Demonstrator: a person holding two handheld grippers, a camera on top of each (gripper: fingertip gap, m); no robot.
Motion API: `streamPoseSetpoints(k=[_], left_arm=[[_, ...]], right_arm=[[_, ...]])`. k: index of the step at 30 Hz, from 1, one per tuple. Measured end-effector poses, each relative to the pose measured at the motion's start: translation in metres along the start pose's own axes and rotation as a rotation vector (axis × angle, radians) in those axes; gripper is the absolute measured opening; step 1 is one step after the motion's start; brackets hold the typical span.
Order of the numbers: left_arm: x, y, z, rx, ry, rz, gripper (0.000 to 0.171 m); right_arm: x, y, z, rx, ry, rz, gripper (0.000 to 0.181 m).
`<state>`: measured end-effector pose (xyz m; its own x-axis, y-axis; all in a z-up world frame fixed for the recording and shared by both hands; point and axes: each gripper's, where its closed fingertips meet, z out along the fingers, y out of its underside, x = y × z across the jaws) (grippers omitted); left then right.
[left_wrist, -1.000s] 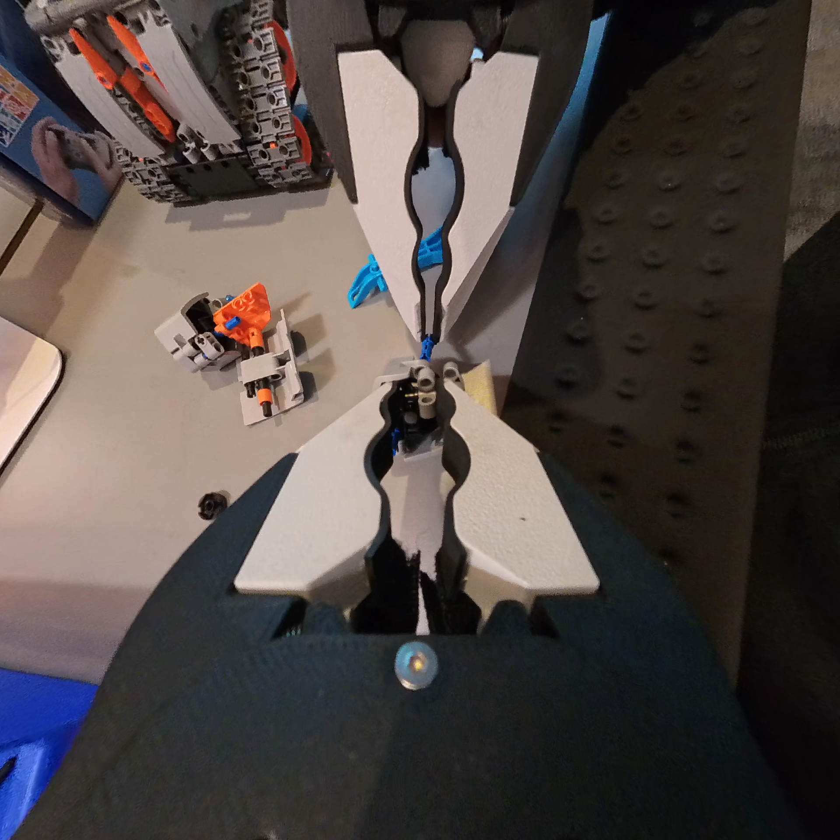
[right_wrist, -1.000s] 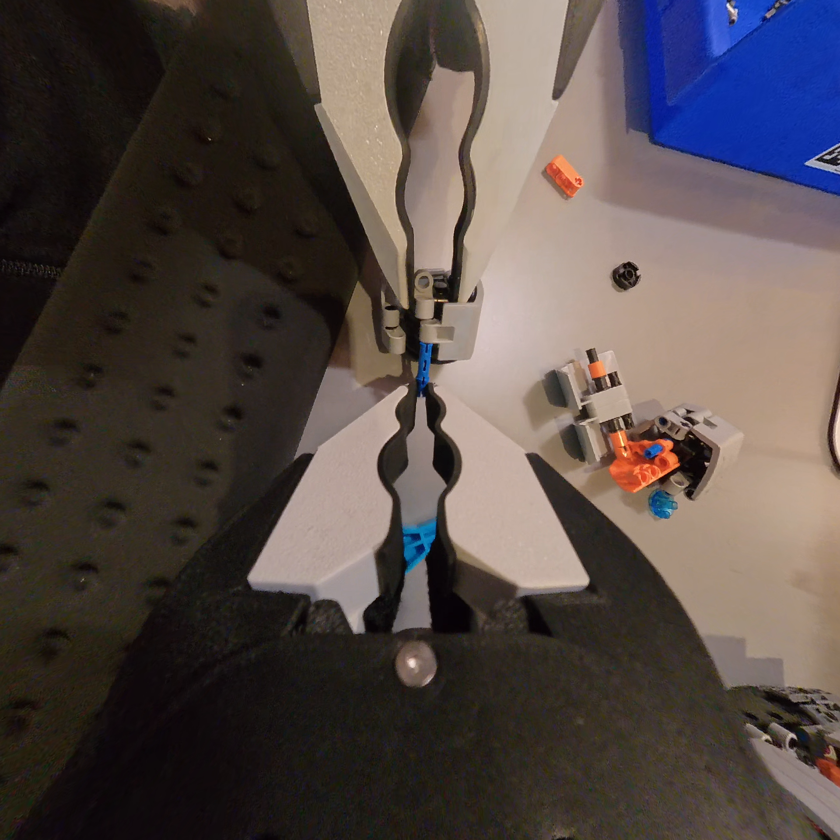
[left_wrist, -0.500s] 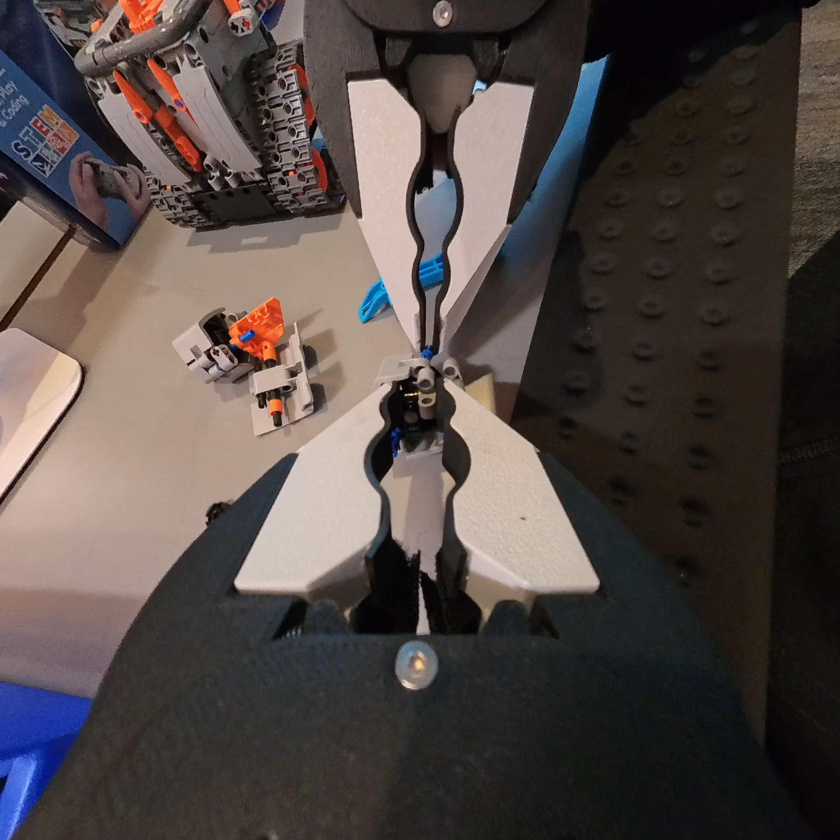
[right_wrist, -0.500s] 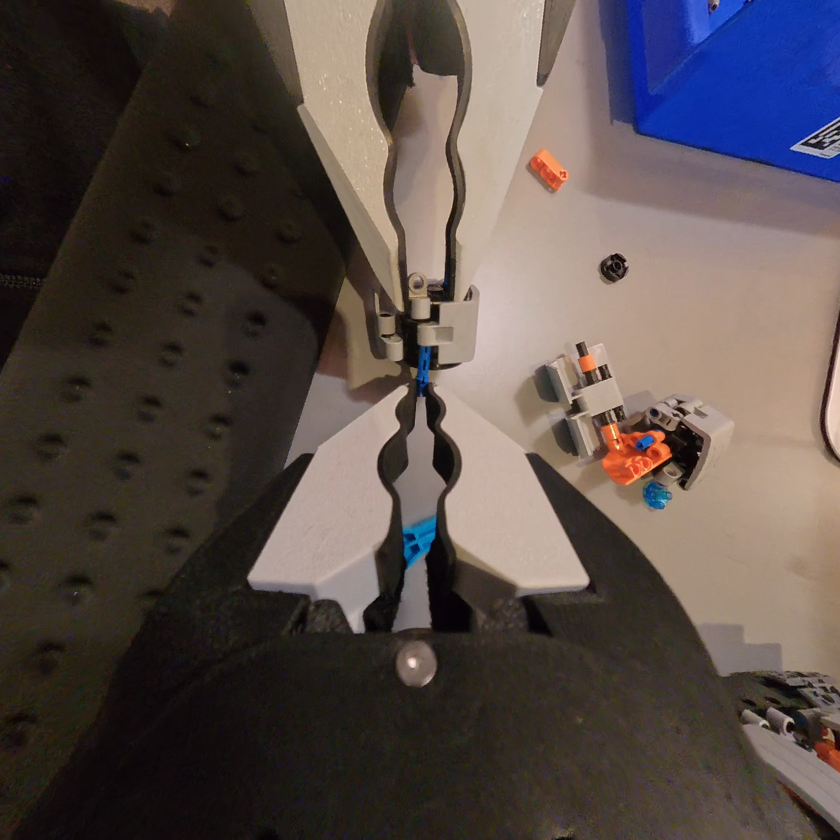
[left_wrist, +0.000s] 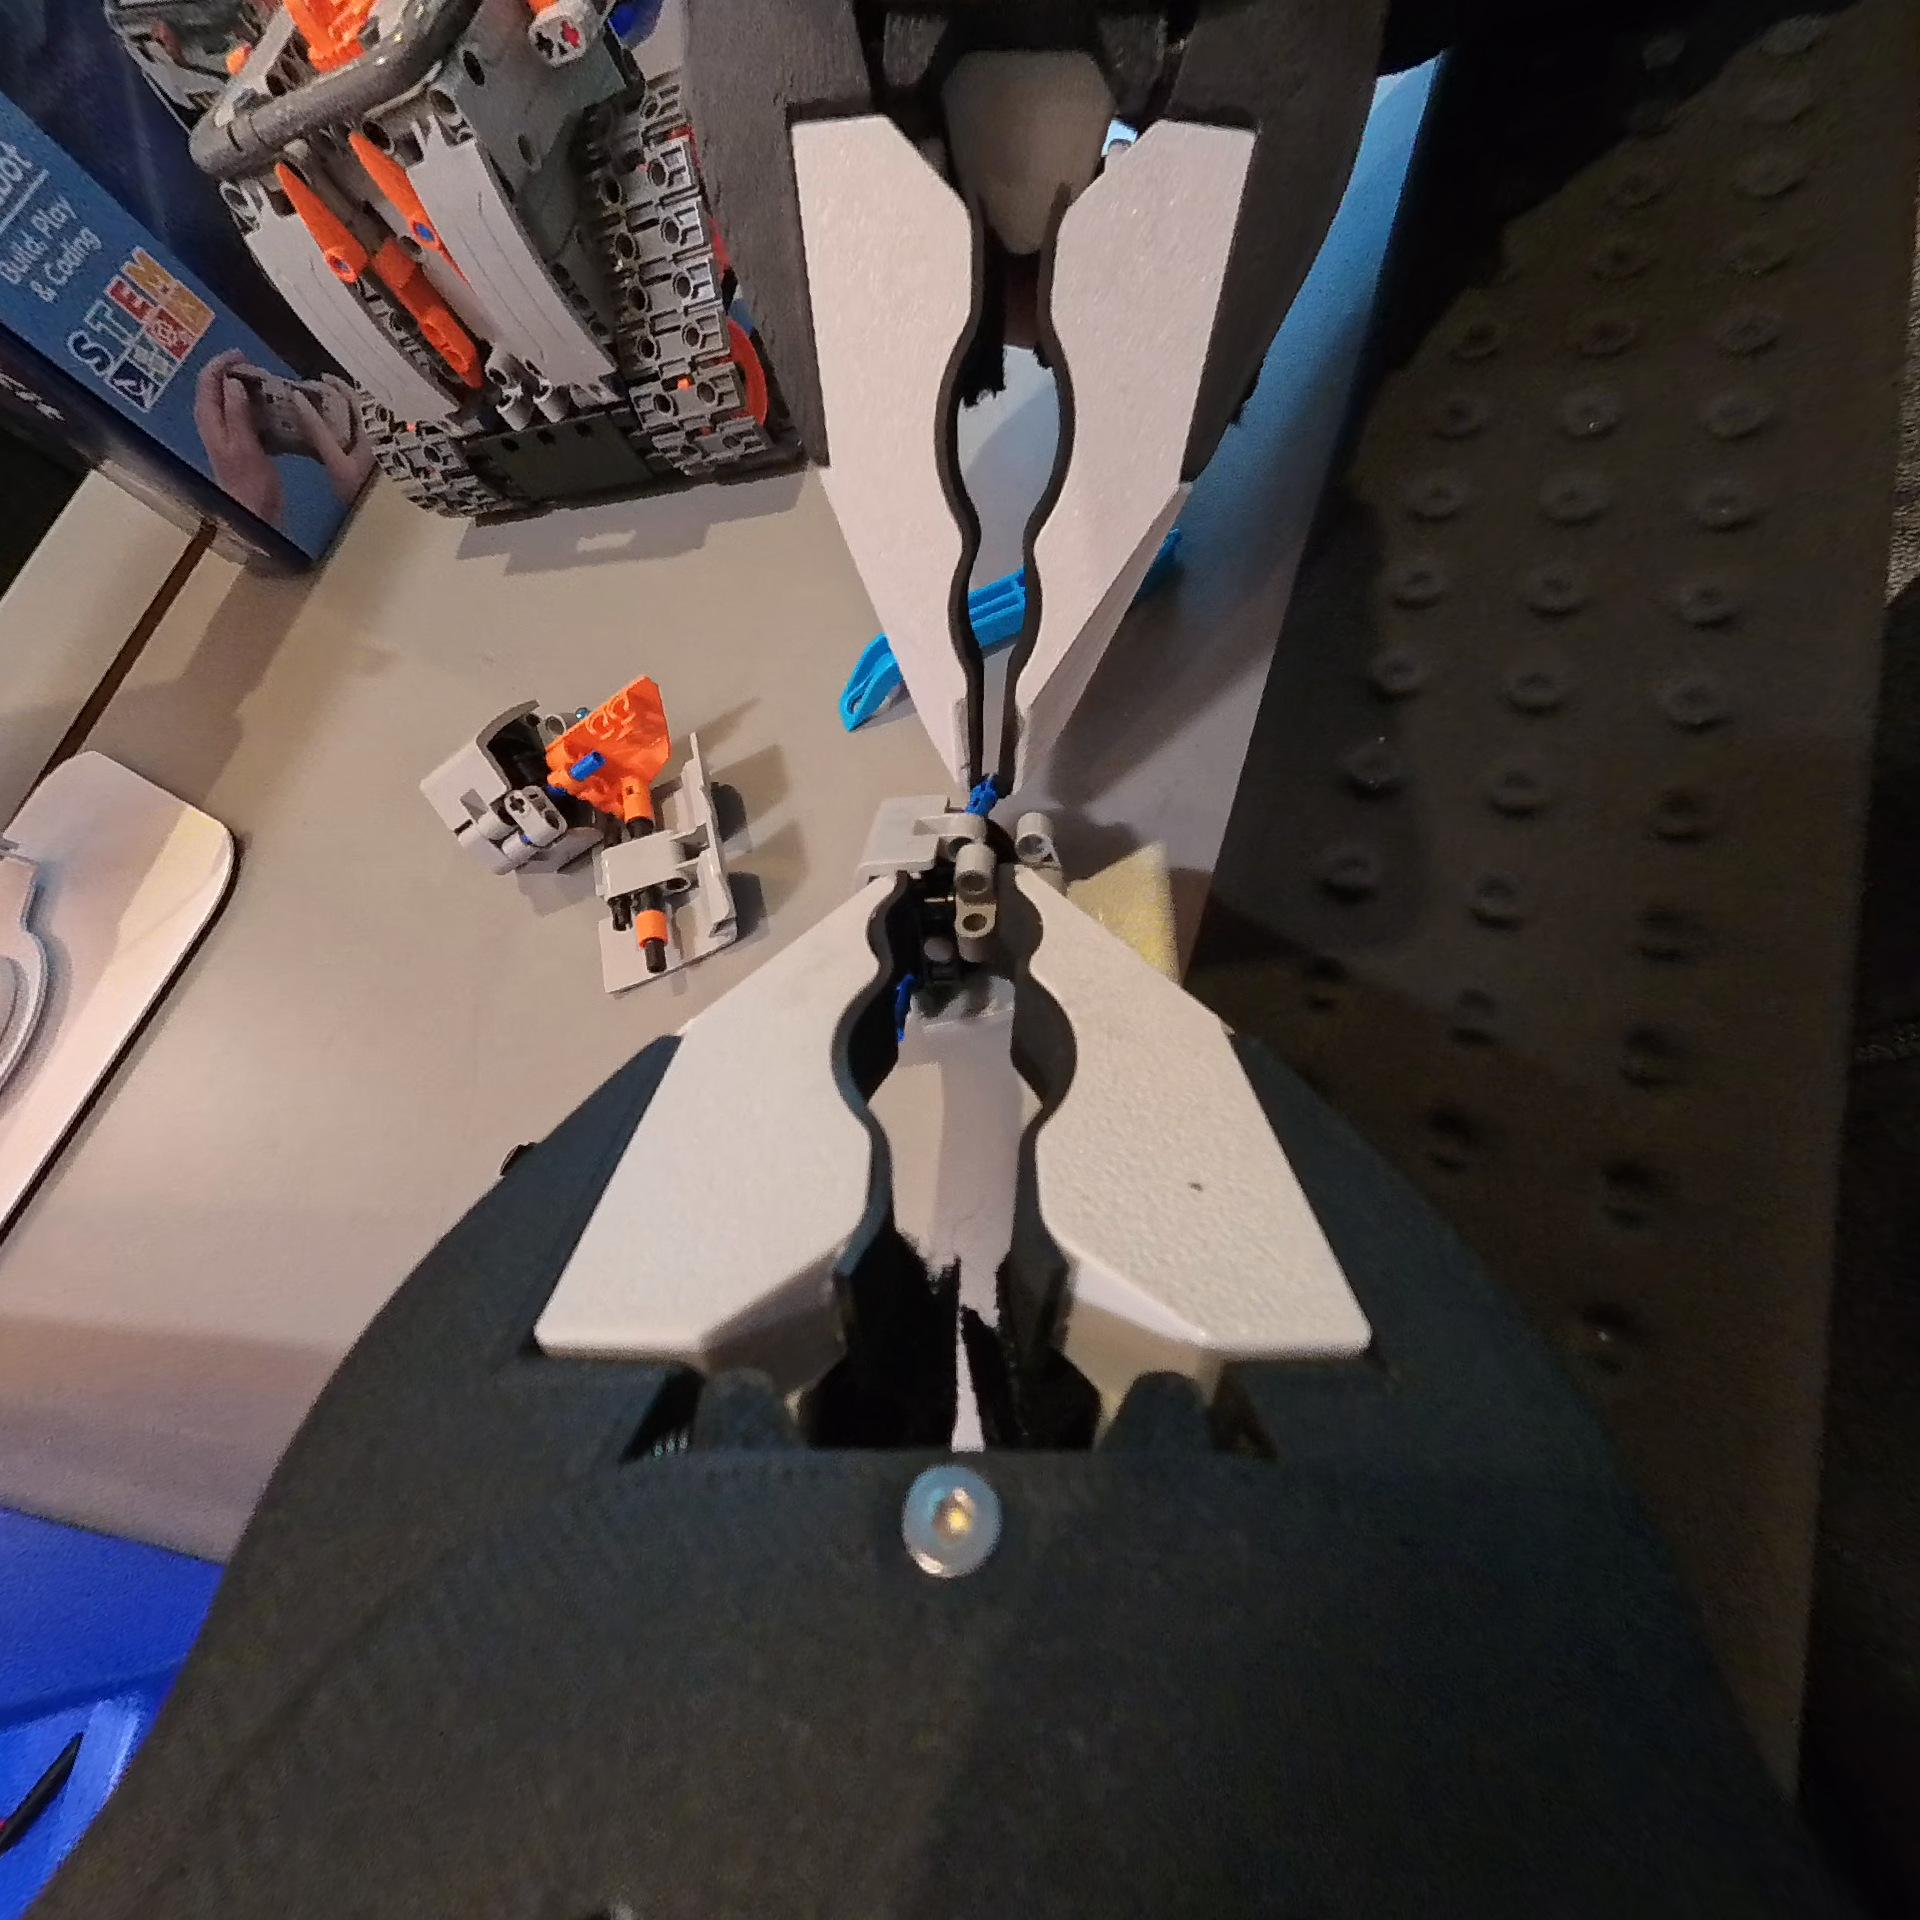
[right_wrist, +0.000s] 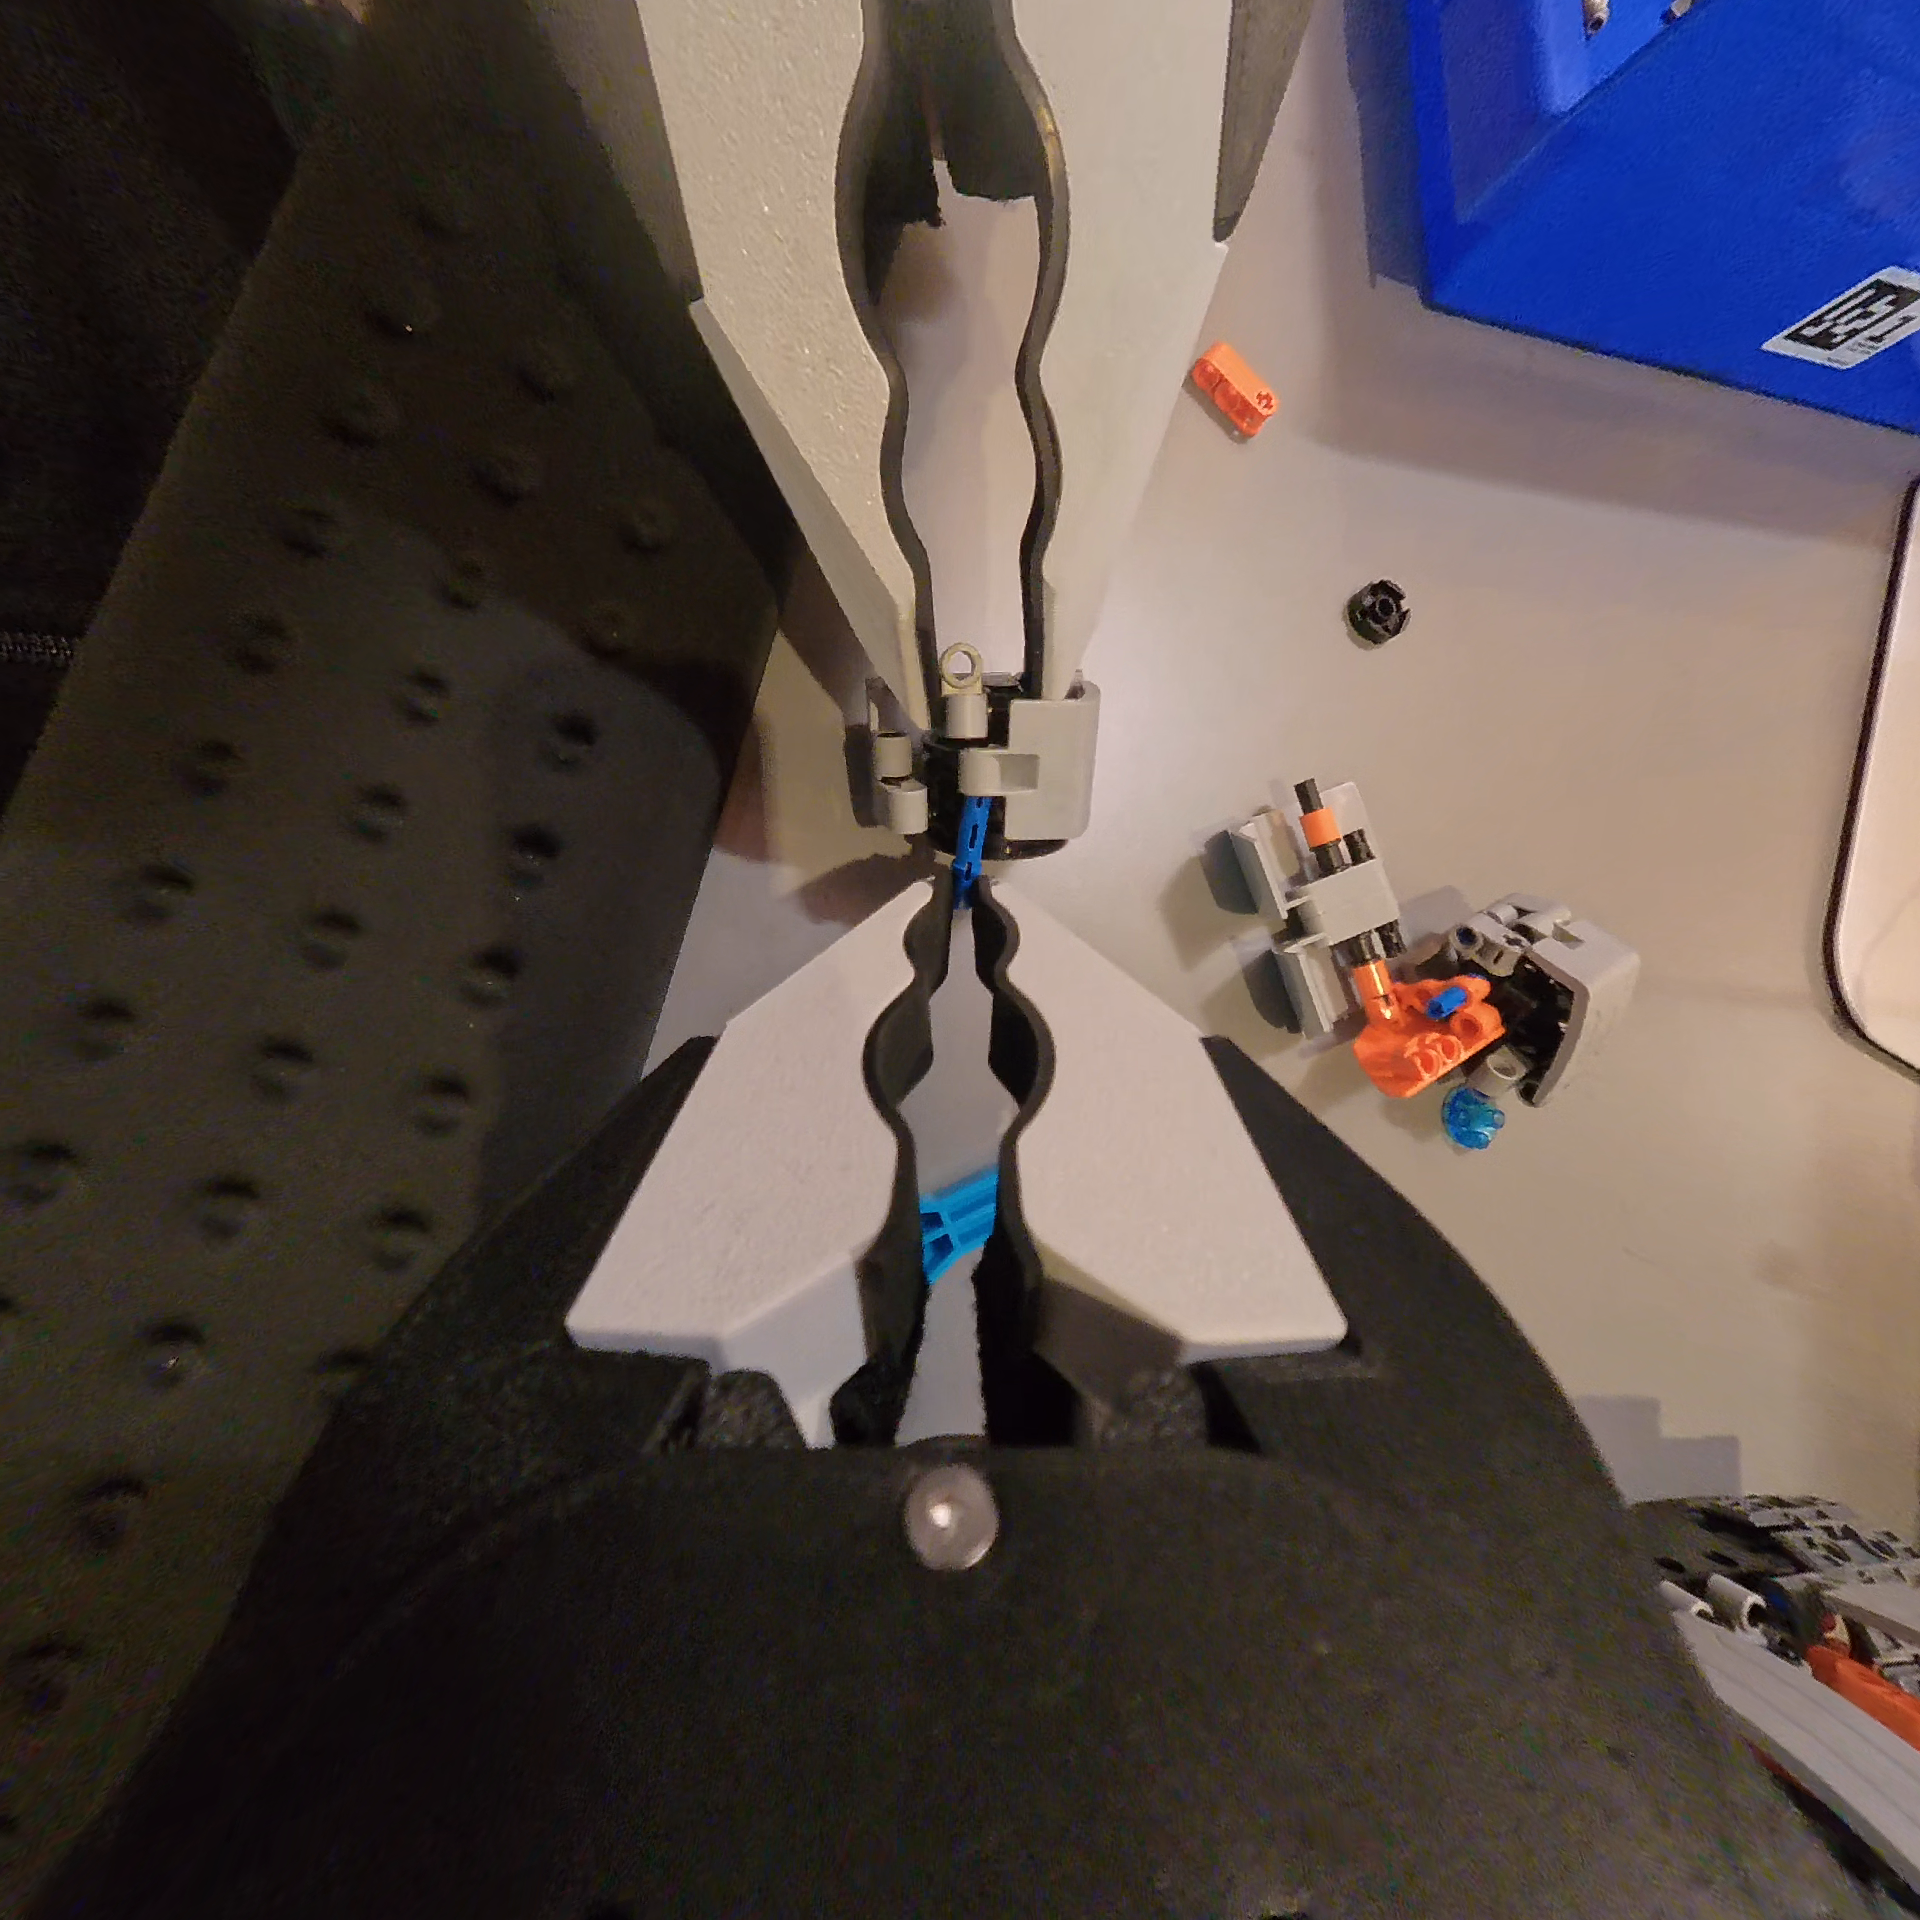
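Note:
My left gripper (left_wrist: 966, 894) is shut on a small grey and black brick assembly (left_wrist: 977, 883), held above the table. My right gripper (right_wrist: 964, 899) is shut on a thin blue pin (right_wrist: 971, 842) whose far end sits in the assembly (right_wrist: 1023, 774). The two grippers meet tip to tip. In the left wrist view the right gripper (left_wrist: 982, 774) comes in from the top with the pin (left_wrist: 980, 795). In the right wrist view the left gripper (right_wrist: 982, 686) comes in from the top.
On the grey table (left_wrist: 364, 1039) lie a grey-orange sub-assembly (left_wrist: 613, 831) (right_wrist: 1403, 987), a blue curved piece (left_wrist: 873, 675), an orange brick (right_wrist: 1234, 387), a black round piece (right_wrist: 1379, 608) and a clear blue stud (right_wrist: 1472, 1119). A tracked model (left_wrist: 499, 260), printed box (left_wrist: 135, 343), blue bin (right_wrist: 1662, 177) and studded black mat (left_wrist: 1558, 727) surround them. My left and right fingertips are right by each other. The black round piece (right_wrist: 1379, 608) lies around 12 centimetres away from my left fingertips.
Both grippers stay shut and tip to tip. The pair has drifted a little over the table, and the grey assembly has turned slightly in the left gripper.

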<state>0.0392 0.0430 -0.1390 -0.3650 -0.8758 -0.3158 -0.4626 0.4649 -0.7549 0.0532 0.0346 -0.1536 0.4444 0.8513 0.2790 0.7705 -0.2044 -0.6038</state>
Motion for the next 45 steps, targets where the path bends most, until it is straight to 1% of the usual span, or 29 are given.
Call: streamPoseSetpoints(k=[9, 14, 19, 23, 28, 31, 35, 39, 45], left_arm=[[-0.002, -0.001, -0.001, 0.013, -0.004, -0.011, 0.013], [-0.001, 0.0, 0.0, 0.001, 0.002, -0.001, 0.013], [0.0, 0.001, 0.001, -0.009, 0.005, 0.012, 0.013], [0.002, 0.004, 0.004, -0.023, 0.012, 0.021, 0.013], [-0.001, 0.002, 0.002, -0.013, -0.001, 0.018, 0.014], [-0.005, 0.002, 0.001, -0.007, -0.04, 0.029, 0.021], [-0.005, 0.005, 0.002, -0.021, -0.056, 0.041, 0.022], [-0.006, 0.004, 0.001, -0.002, -0.033, 0.007, 0.021], [-0.005, 0.009, 0.005, -0.025, 0.012, -0.009, 0.022]], right_arm=[[0.002, -0.002, -0.002, -0.01, 0.038, -0.037, 0.0], [0.006, -0.003, -0.004, -0.044, 0.11, -0.106, 0.0], [0.009, -0.005, -0.006, -0.05, 0.149, -0.133, 0.0], [0.009, -0.002, -0.003, -0.068, 0.15, -0.147, 0.0], [0.009, -0.003, -0.005, -0.038, 0.129, -0.123, 0.0], [0.008, -0.004, -0.005, -0.027, 0.12, -0.123, 0.0], [0.008, -0.004, -0.005, -0.024, 0.117, -0.127, 0.0], [0.008, -0.005, -0.006, -0.015, 0.117, -0.133, 0.0], [0.006, -0.003, -0.003, -0.022, 0.112, -0.15, 0.0]])
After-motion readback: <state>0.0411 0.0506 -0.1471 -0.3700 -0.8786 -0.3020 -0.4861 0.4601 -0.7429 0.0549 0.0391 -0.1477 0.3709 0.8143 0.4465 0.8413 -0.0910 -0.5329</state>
